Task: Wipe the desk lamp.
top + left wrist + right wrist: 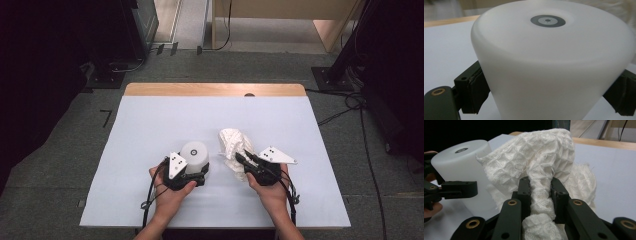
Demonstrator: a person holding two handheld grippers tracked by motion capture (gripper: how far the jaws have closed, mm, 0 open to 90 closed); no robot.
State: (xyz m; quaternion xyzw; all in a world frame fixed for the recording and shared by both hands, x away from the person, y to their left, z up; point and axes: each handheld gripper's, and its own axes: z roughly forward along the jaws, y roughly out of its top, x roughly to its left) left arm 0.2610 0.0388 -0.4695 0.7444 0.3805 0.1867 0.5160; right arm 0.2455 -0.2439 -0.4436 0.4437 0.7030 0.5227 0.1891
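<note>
High view: white cone-shaped lamp (pixel 195 156) is standing upright on the table (pixel 150 125); left gripper (pixel 192 175) is clasping its base; white waffle cloth (pixel 234 145) is lying just right of the lamp, with right gripper (pixel 241 159) on it.
Left gripper view: fingers (pixel 472 92) are pressing both sides of the lamp (pixel 551 62).
Right gripper view: fingers (pixel 524 192) are pinching a bunched fold of the cloth (pixel 541 162), beside the lamp (pixel 461 165).
</note>
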